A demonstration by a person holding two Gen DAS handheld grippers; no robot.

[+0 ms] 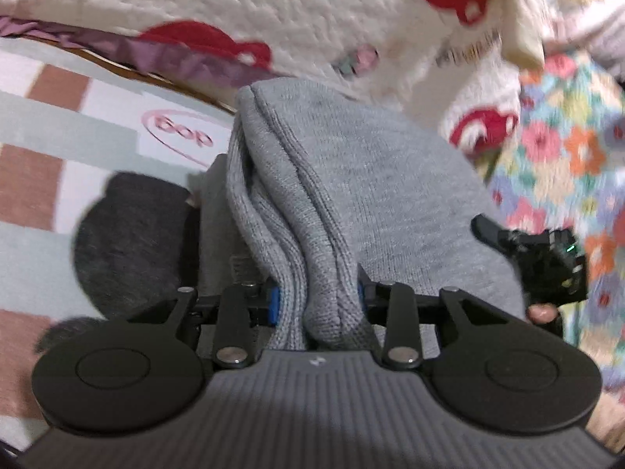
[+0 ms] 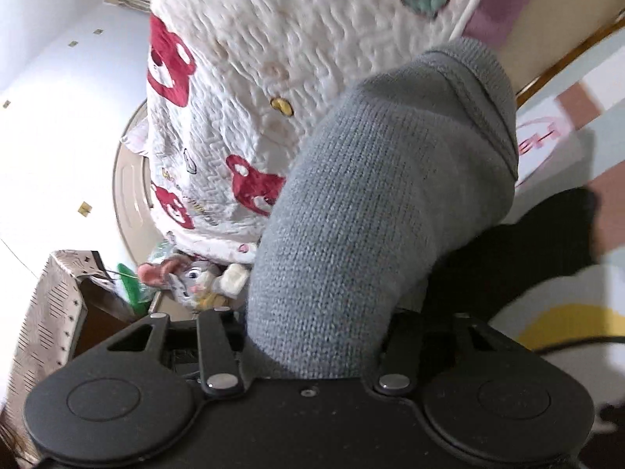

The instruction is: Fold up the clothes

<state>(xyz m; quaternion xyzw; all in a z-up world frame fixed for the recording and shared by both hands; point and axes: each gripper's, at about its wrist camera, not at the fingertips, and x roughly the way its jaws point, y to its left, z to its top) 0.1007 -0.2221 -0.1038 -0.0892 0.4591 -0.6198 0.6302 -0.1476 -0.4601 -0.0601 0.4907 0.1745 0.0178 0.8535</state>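
The grey knit (image 1: 351, 195) is held up off the striped mat (image 1: 58, 125), in front of a white quilt (image 1: 273, 11) with red bears, and is carried between both tools. By the left gripper (image 1: 316, 305) a bunched edge of several layers is clamped, the jaws closed onto the folds, probably so the layers are kept together. By the right gripper (image 2: 312, 348) the other part is pinched; its fingertips are buried in fabric, so their gap cannot be seen.
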